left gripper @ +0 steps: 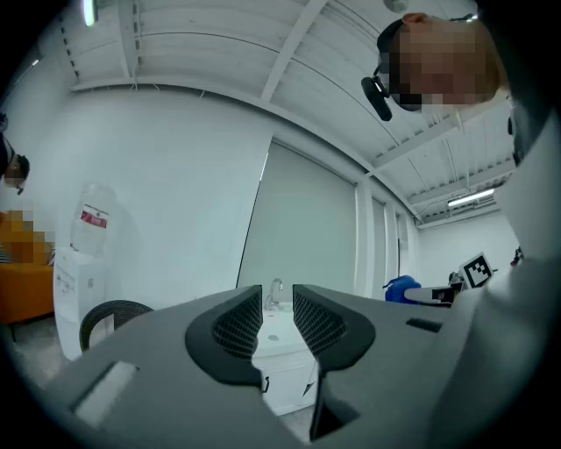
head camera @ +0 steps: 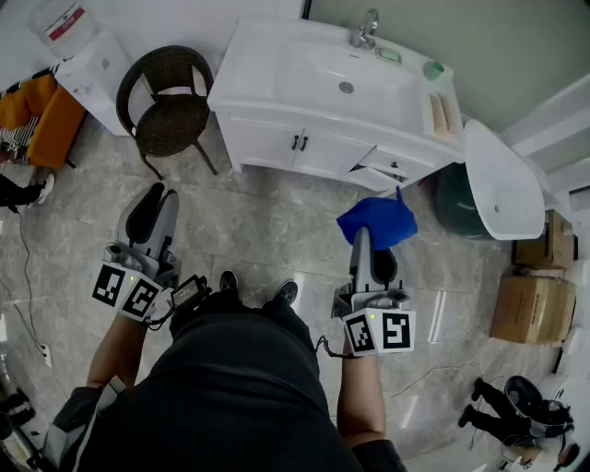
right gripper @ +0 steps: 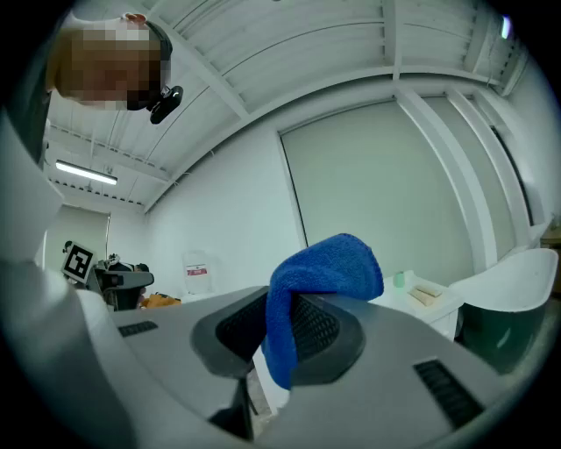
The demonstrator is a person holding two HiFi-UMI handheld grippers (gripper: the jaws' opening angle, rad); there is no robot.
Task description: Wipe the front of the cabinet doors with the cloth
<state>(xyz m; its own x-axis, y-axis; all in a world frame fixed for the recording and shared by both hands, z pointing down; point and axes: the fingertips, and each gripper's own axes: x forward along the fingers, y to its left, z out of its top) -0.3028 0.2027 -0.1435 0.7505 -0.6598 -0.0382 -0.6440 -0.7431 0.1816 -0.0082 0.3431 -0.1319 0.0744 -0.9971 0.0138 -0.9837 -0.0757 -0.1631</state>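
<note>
Head view: the cloth [head camera: 376, 221] hides the tips of the right claw [head camera: 363, 238]; items [head camera: 444, 112] at the right edge of the counter [head camera: 241, 74] are too small to identify. Left gripper view: the left claw [left gripper: 278, 311] masks most of the cabinet doors [left gripper: 280, 381].

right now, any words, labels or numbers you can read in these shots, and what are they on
No text here can be read.
Red label on the water bottle: print too small and blurred in every view.
Left cube and right cube: black-and-white square markers, no letters or numbers.
Cardboard boxes: no print can be made out.
</note>
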